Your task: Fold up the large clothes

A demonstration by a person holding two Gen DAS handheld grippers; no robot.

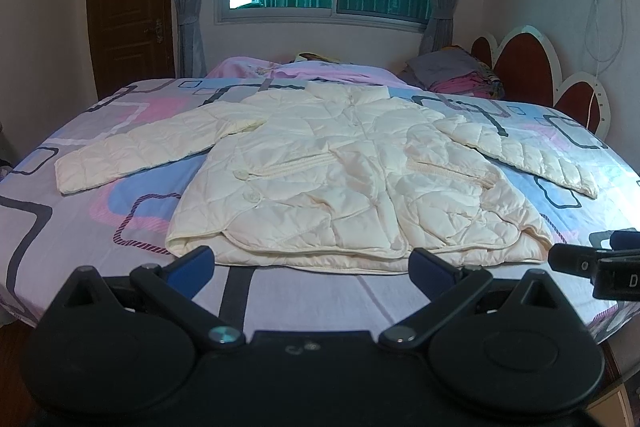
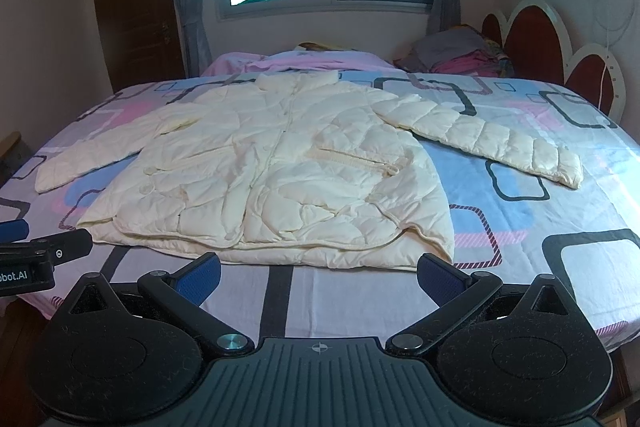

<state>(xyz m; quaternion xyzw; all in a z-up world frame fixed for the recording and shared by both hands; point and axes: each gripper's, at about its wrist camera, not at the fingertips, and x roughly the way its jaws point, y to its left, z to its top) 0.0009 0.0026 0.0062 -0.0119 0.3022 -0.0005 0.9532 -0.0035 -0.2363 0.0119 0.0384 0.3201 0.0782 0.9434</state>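
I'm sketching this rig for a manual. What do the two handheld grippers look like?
Both match: the left gripper and right gripper are matte black, with round pivot discs, angled link bars on silver pins, and blue-padded fingers. White lettering ending "bot.AI" marks the left one's side.

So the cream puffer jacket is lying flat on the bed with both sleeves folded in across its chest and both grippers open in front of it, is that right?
Not quite. The cream puffer jacket does lie flat on the bed, and the left gripper and right gripper are open, but both sleeves are spread out to the sides, not folded in. Both wrist views show it.
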